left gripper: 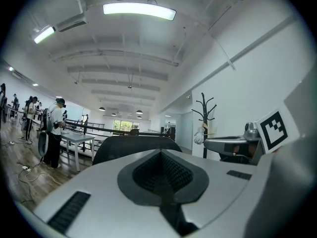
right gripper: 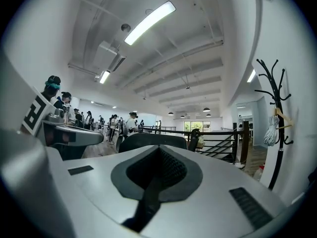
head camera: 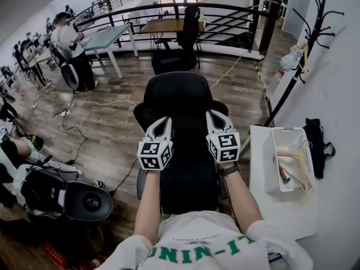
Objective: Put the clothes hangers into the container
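A white slatted basket (head camera: pixel 274 161) stands on a white table (head camera: pixel 267 204) at my right, with wooden clothes hangers (head camera: pixel 293 157) lying inside it. Another wooden hanger (right gripper: pixel 280 117) hangs on the black coat rack (head camera: pixel 308 38) by the wall, beside a white tassel bundle (head camera: pixel 291 58). I hold both grippers up side by side over a black office chair (head camera: pixel 183 103), well left of the basket. My left gripper (head camera: pixel 166 120) is shut with nothing between its jaws. My right gripper (head camera: pixel 213 115) is likewise shut and empty.
A black bag (head camera: pixel 315 136) lies against the wall behind the basket. A second chair (head camera: pixel 84 200) and cables on the wooden floor are at lower left. A black railing (head camera: pixel 169 13), desks and several people fill the far left of the room.
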The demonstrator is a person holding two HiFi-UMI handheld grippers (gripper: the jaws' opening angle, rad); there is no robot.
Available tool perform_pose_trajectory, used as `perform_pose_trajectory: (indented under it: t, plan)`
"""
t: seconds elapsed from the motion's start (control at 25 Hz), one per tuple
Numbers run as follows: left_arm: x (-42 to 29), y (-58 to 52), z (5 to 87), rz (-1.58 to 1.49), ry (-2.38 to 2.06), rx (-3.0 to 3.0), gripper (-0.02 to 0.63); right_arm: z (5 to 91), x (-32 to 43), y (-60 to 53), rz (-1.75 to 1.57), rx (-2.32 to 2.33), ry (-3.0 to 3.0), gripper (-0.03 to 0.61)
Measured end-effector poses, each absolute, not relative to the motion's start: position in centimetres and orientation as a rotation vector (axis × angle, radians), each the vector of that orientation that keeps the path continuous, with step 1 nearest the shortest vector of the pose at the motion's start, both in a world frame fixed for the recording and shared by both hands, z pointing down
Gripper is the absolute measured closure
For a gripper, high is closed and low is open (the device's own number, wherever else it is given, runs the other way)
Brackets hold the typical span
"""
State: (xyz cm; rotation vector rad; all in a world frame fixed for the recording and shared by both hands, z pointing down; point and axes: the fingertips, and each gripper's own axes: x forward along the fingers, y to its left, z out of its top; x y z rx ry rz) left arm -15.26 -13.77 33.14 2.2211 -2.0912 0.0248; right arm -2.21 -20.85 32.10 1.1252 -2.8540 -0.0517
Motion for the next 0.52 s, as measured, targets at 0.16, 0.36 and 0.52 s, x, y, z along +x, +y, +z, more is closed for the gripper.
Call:
perform_pose_trajectory:
  t: [0.16, 0.36, 0.52]
  plan:
    - [-14.7, -13.5, 32.9, 0.002, -2.091, 2.227, 0.601, 32.1, -1.9, -20.5, -0.047, 1.122, -2.852, 0.565]
    - [-14.4, -13.6, 33.0, -0.008, -2.088, 2.235, 0.601, 32.0, -1.4, -20.4, -0.047, 1.123, -2.855, 0.565]
    - [-15.0, -14.0, 33.1, -0.021, -2.121, 2.228, 0.601, 31.9, -1.6, -20.8, -0.044, 1.124, -2.865, 0.565]
